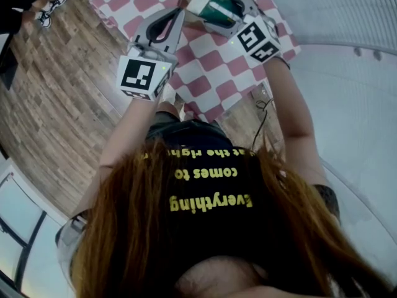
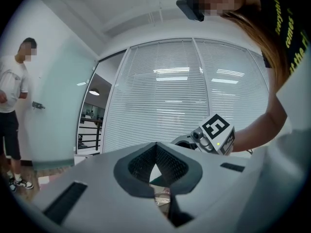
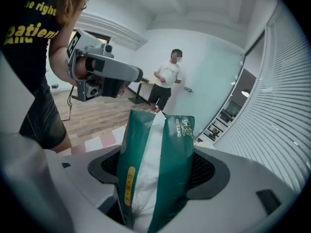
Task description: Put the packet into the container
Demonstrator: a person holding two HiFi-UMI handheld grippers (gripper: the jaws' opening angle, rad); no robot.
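The green-and-white packet (image 3: 156, 178) stands upright in the centre of the right gripper view, pinched across its width by the right gripper (image 3: 158, 159), whose jaws stand wide with a dark pad pressing each flat side. In the head view the packet (image 1: 208, 5) sits at the top centre of the frame, held above the pink-and-white checkered cloth (image 1: 211, 73). The left gripper (image 1: 177, 17) hangs just left of it at the upper middle, and its own view shows the left gripper (image 2: 156, 149) with jaws pressed together and nothing between them. No view shows the container, so where it stands cannot be told. The step in hand looks like carrying the packet toward it. To do this well, the grip should be kept firm on the soft, crinkly sides, since the bag could slide down between the pads. The packet should stay upright and come down over the opening before the jaws part, with the idle gripper out of the path. A bystander (image 3: 167, 79) stands at the upper middle of the right gripper view, well apart.
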